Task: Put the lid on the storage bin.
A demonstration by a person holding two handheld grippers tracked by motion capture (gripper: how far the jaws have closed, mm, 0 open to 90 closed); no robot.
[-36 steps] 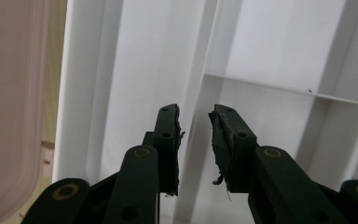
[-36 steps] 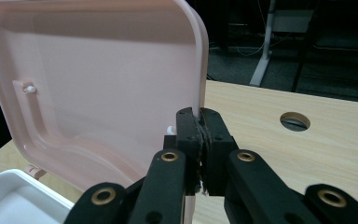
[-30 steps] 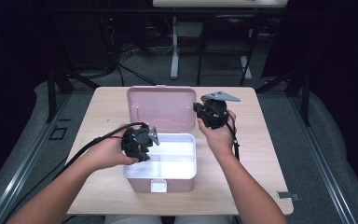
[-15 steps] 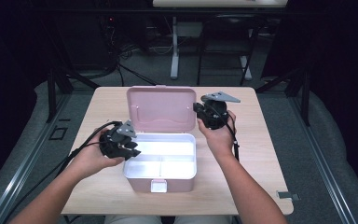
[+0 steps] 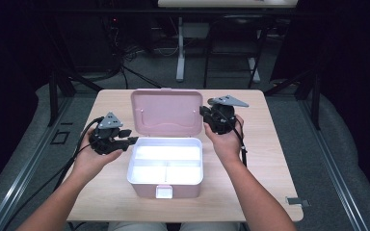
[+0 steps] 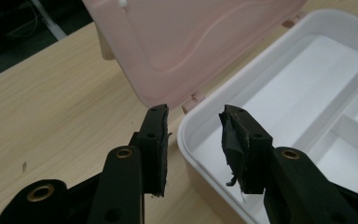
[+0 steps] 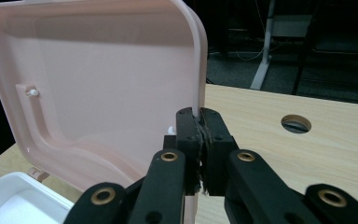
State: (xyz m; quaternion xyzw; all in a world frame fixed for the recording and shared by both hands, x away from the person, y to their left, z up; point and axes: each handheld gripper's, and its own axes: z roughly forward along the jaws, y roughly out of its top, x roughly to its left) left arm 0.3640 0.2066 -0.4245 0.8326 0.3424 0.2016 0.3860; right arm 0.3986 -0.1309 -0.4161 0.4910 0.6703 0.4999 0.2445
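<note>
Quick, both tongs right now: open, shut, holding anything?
Left tongs: open, jaws just been opening, nothing between them, beside the white plastic box base.
Right tongs: shut on the pink plastic lid, clamping its edge.

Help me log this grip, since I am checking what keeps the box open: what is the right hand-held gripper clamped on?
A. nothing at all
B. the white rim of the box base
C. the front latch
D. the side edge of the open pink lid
D: in the right gripper view the right hand-held gripper pinches the side edge of the raised pink lid, its jaws closed on it.
</note>
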